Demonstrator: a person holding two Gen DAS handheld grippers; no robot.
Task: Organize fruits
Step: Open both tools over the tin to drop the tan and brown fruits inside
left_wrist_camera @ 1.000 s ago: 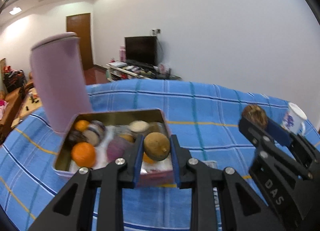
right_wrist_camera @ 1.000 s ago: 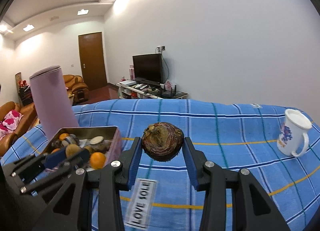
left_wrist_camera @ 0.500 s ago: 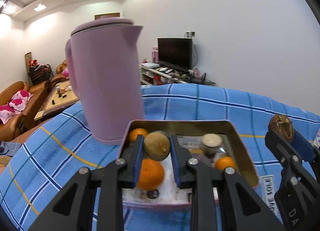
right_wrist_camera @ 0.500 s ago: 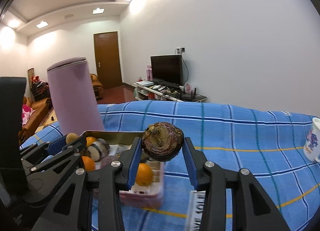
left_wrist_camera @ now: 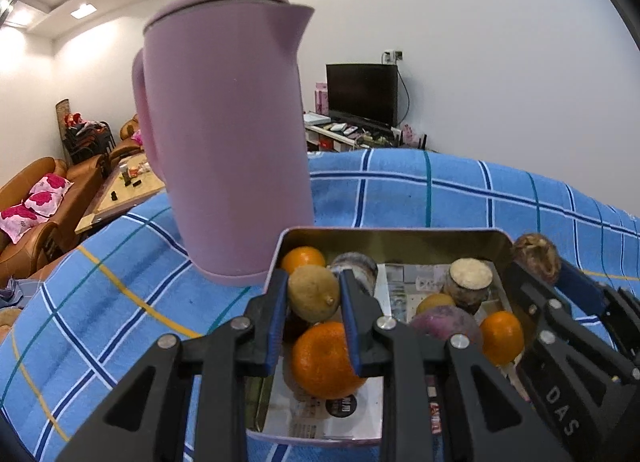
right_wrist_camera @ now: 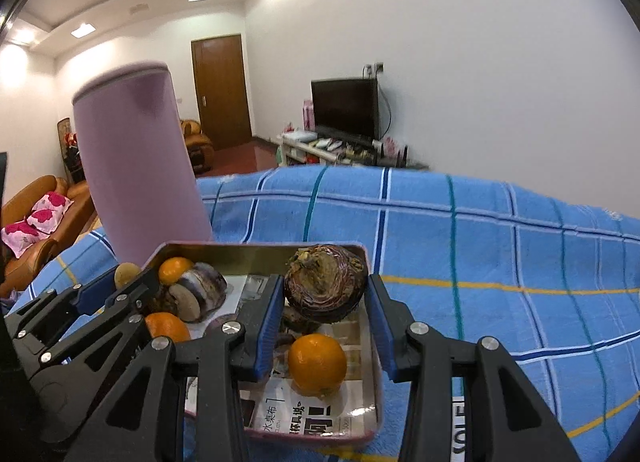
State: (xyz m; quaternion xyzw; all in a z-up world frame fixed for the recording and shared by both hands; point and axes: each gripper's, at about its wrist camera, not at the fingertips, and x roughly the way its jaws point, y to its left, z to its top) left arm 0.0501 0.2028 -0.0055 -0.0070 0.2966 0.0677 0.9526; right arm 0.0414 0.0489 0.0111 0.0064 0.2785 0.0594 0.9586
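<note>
Already most of the fruit sits in the tin [left_wrist_camera: 400, 240], a shallow metal box lined with printed paper that rests on the worktop [left_wrist_camera: 460, 198] under a blue checked cloth, just beside a tall pink jug [left_wrist_camera: 224, 142]. In it lie several oranges, among them a large orange [left_wrist_camera: 324, 360] at the near left and a smaller orange [right_wrist_camera: 318, 364] at the near right, together with cut purple-and-white pieces that I cannot name with certainty. Two items are not yet set down. The left gripper [left_wrist_camera: 314, 300] hovers over the tin's left part, its fingers pinching a tan lemon-shaped fruit [left_wrist_camera: 314, 294] from both sides, with the large orange directly beneath. The right gripper [right_wrist_camera: 324, 304] hangs over the tin's right part, its fingers clamped on a dark purple-brown fruit [right_wrist_camera: 326, 282], held clear above the smaller orange. Judging by this, the sorting is close to finished: what seems left is to lower each fruit into a free spot and let go. Room is tight on the left, where the tan fruit would land on the orange unless it is shifted toward a bare patch of paper; the right has more open lining near the middle. Whether other fruit waits elsewhere on the worktop cannot be told from these views.
</note>
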